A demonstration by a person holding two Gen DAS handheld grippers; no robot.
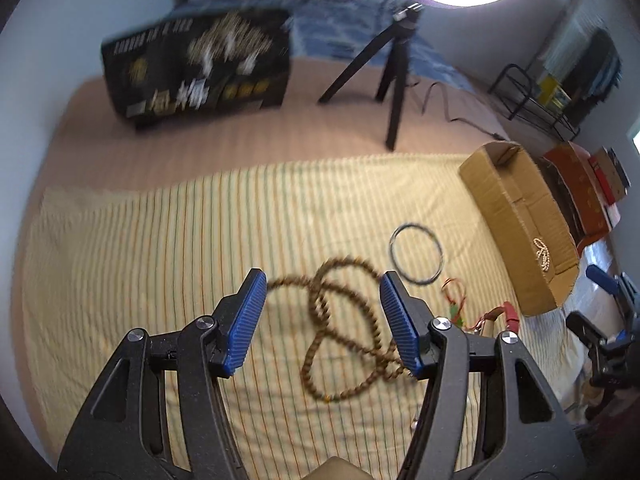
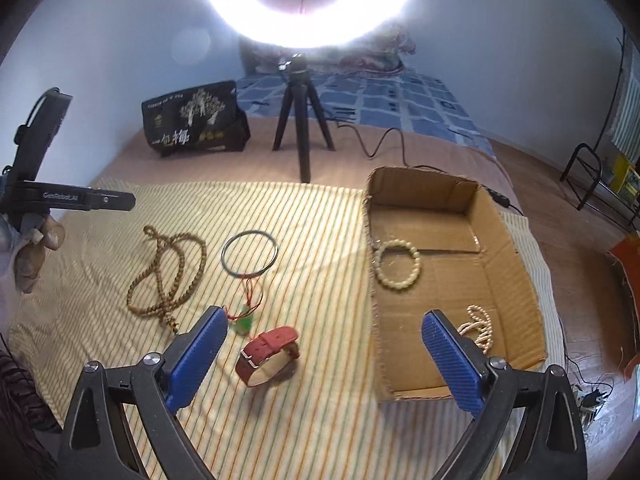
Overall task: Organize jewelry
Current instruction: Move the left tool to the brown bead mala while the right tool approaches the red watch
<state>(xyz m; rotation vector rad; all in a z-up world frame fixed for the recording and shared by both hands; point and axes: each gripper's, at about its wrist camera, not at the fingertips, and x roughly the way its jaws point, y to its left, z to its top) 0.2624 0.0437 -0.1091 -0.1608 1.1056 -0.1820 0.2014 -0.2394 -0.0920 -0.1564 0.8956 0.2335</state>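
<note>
Only right view, pale bracelet (image 2: 397, 264), boxed

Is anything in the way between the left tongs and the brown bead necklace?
No, nothing visible. The left tongs are open right above the brown bead necklace, with only the striped cloth under it. The thin bangle and the jade pendant lie off to the side, apart from it.

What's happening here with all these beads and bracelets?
A person with a gripper in each hand is sorting jewelry into a cardboard box. Two pale bead pieces already lie inside. The open left gripper hangs over the brown bead necklace; the right gripper is open and empty above the red watch.
</note>
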